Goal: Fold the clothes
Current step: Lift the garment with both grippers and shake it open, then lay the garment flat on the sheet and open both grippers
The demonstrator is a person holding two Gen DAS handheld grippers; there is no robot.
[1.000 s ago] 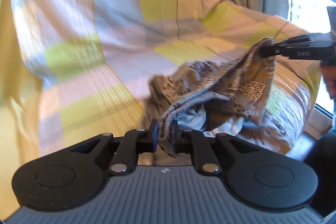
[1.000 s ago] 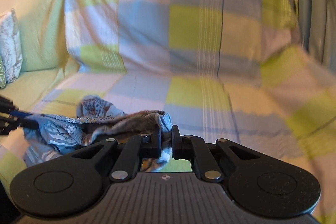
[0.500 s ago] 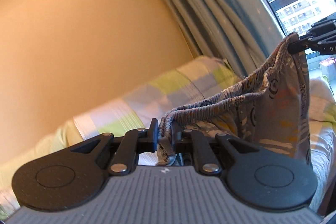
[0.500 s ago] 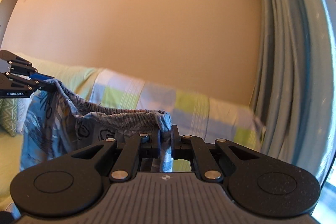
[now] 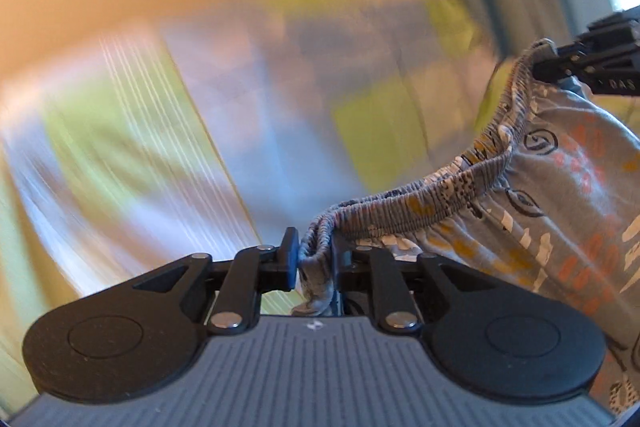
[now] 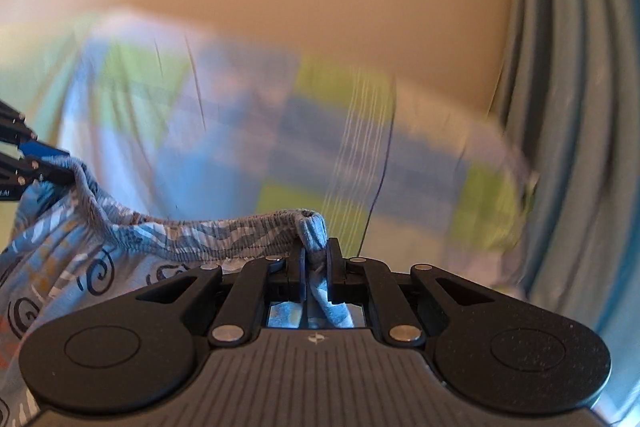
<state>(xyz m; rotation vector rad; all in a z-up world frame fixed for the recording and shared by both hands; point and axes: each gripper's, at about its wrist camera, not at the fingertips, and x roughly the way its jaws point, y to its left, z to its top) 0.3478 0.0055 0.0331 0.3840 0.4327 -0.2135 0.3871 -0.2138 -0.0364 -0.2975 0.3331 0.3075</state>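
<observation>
You have the patterned shorts (image 5: 560,211) pinched at both ends of the elastic waistband (image 5: 424,203): your left gripper (image 5: 314,259) is clamped on one gathered corner, and your right gripper (image 6: 316,267) is clamped on the other. The waistband runs as a sagging line from one gripper to the other, so its long axis lies side to side between your hands, and the body of the shorts hangs below it in the air in front of the checked sofa cover (image 6: 280,155). Neither hand is nearer; to lay it flat, you would likely lower both ends together, keeping the band level.
</observation>
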